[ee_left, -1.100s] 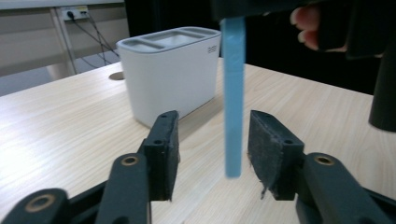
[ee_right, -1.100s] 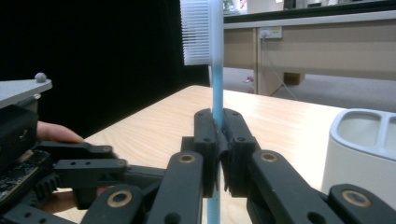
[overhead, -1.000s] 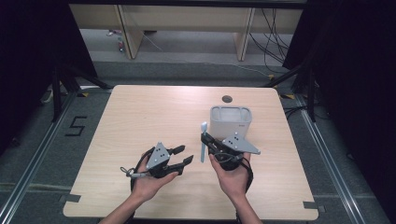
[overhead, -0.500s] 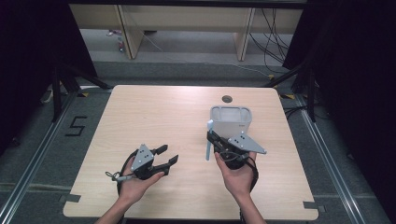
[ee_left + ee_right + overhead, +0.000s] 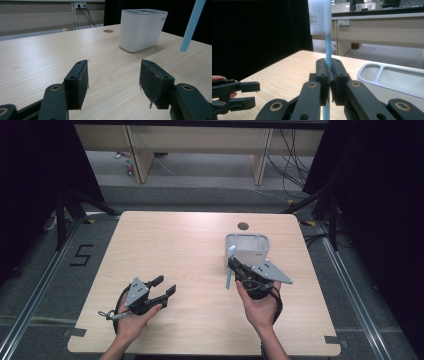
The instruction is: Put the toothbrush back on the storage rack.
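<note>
High view first: we see our right tool (image 5: 235, 266) pinching a light blue toothbrush (image 5: 230, 267) by its handle, just in front of the white holder (image 5: 247, 251) that stands on the right half of the wooden surface (image 5: 190, 245). Right gripper view gives us the pads pressed together on the handle, the brush upright with its white bristle head at the top, and the holder's open compartments just beside it. Our left tool (image 5: 165, 287) sits low over the near left part of the surface, well apart from the holder. Its jaws have just been opening and stand spread, with bare wood between them.
</note>
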